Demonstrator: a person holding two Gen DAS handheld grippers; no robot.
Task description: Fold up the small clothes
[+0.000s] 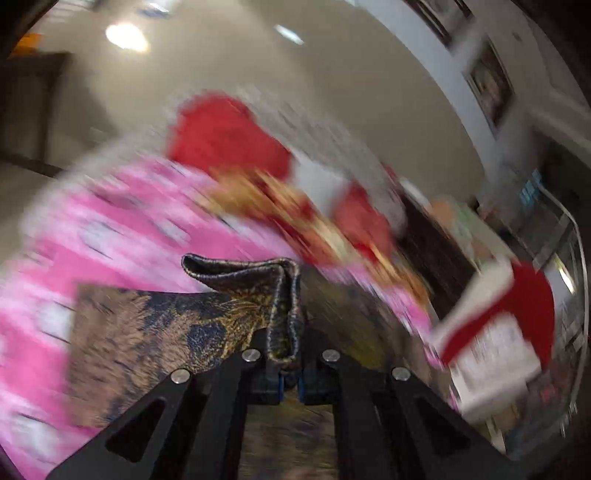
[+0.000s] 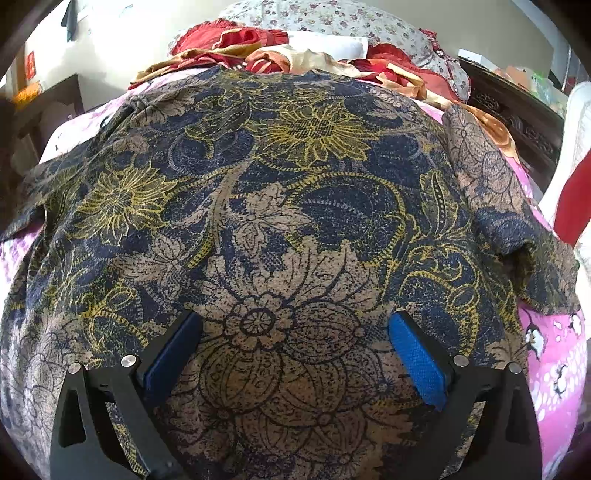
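**Left wrist and right wrist: one edge lifted, garment mostly still spread**

Left wrist view, heavily blurred: the left gripper (image 1: 289, 373) has its fingers (image 1: 271, 384) drawn close together on a doubled-over edge of the floral garment (image 1: 236, 284), a dark blue, tan and yellow print. The pinched hem rises out of the fingers and curls over to the left, raised off the pink bedsheet (image 1: 122, 221). Behind it, red and gold bedding (image 1: 229, 136) sits toward the head of the bed, and a red and white cloth (image 1: 513, 306) shows at the right side; the blur hides finer detail.

Right wrist view, sharp: the right gripper (image 2: 295, 354) hangs over the garment (image 2: 288, 206) with its fingers (image 2: 415, 363) spread wide and nothing between them; whether the tips touch the cloth cannot be told. The garment lies spread across the middle of the bed on the pink sheet (image 2: 554, 354), covering most of the view. A flap of the same fabric (image 2: 480, 177), probably a sleeve, lies along the right side near the bed's right edge. Crumpled red and orange cloths (image 2: 258, 48) and a flowered pillow (image 2: 332, 18) lie at the head of the bed.

Judging from this, folding has barely begun: the garment is laid out and one edge is gripped and lifted, but no finished fold is visible. The folds themselves, and perhaps the other cloths, remain.
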